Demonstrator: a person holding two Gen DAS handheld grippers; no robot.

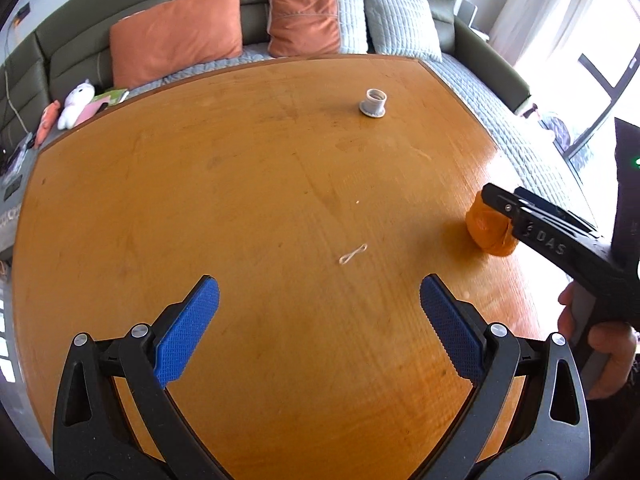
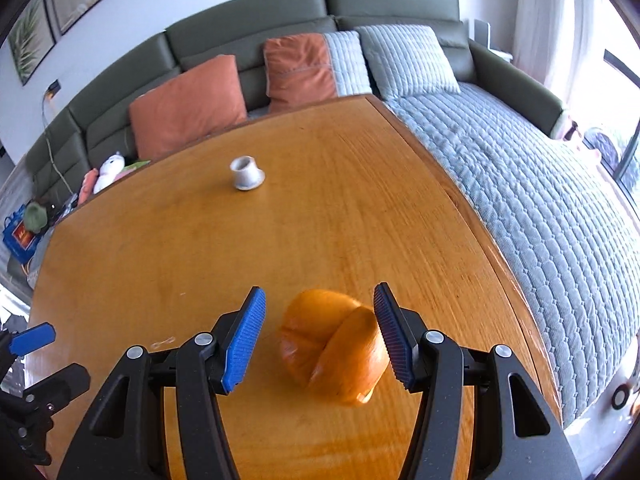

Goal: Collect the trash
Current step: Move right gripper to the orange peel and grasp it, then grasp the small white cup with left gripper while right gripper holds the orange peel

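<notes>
An orange crumpled wrapper (image 2: 334, 346) lies on the wooden table (image 2: 320, 208) near its right edge. My right gripper (image 2: 320, 320) is open, its blue pads on either side of the wrapper; the right pad is very close to it. In the left wrist view the wrapper (image 1: 490, 228) sits partly behind the right gripper's fingers (image 1: 508, 206). My left gripper (image 1: 318, 300) is open and empty above the near part of the table (image 1: 240, 200). A pale rubber band (image 1: 353, 255) lies just beyond it. A small grey-white cap (image 1: 374, 105) stands further back, also in the right wrist view (image 2: 246, 173).
A green sofa (image 2: 280, 12) with orange and grey cushions runs behind the table. A grey quilted cover (image 2: 540, 200) lies right of the table. Plush toys (image 1: 76, 104) sit at the left on the sofa. A window is at far right.
</notes>
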